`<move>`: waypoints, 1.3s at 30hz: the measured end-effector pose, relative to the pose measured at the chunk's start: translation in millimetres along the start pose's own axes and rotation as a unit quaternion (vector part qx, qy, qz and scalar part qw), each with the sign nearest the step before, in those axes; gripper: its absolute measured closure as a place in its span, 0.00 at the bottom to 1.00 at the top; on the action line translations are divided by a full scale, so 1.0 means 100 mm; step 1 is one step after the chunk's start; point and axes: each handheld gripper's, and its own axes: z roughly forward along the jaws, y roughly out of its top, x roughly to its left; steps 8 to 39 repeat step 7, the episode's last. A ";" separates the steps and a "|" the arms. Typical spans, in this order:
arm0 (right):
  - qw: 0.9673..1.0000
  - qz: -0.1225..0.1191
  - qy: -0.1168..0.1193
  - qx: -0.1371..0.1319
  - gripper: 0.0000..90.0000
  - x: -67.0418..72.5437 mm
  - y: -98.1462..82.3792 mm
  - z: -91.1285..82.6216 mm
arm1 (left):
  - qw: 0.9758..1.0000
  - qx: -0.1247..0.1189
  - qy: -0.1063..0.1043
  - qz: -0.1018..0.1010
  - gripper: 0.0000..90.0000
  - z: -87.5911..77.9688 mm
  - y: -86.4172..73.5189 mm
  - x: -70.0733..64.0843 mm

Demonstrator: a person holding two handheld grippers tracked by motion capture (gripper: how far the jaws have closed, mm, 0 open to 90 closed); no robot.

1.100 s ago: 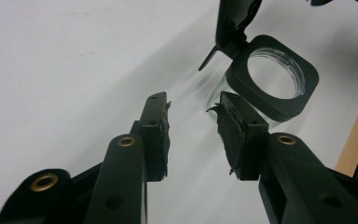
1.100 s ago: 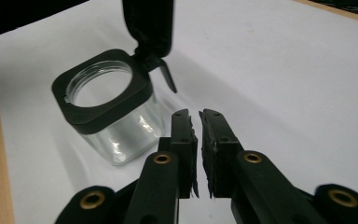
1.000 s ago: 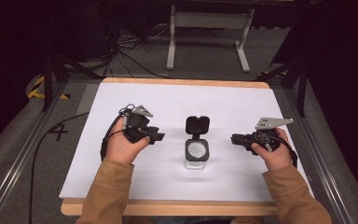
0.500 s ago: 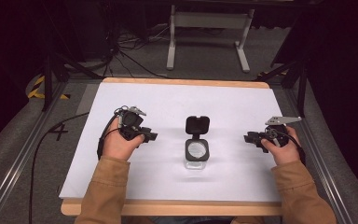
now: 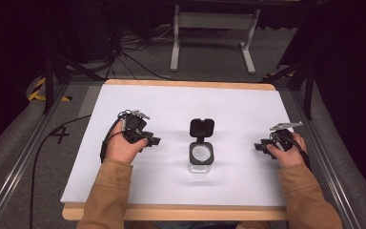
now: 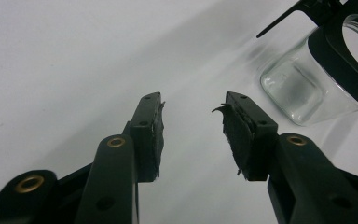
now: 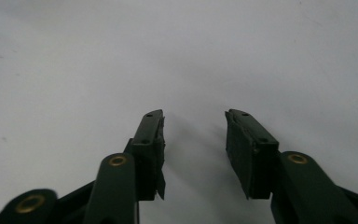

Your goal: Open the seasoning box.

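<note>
With both sets of jaws just opened and empty, the right gripper (image 5: 261, 146) has been drawn away from the open-lidded jar (image 5: 201, 157), the left gripper (image 5: 153, 141) resting near it on the surface (image 5: 171, 102), so release seems complete.

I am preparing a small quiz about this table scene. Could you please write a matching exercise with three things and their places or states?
Things:
1. clear glass jar with hinged black lid
2. left gripper
3. right gripper

Places or states:
A. at the right edge of the white table, jaws open with nothing between them
B. at the middle of the table, lid flipped open
C. left of the jar, jaws open and pointing toward it

Pairs: 1-B, 2-C, 3-A
</note>
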 end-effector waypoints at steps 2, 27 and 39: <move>1.000 0.016 0.008 -0.006 0.57 -0.01 0.00 -0.01 | 1.000 -0.006 -0.001 0.003 0.63 0.00 0.00 0.00; 0.998 0.022 0.030 -0.057 0.50 -0.02 0.02 -0.05 | 1.000 -0.009 -0.005 0.005 0.61 0.00 0.00 -0.02; 0.998 0.022 0.030 -0.057 0.50 -0.02 0.02 -0.05 | 1.000 -0.009 -0.005 0.005 0.61 0.00 0.00 -0.02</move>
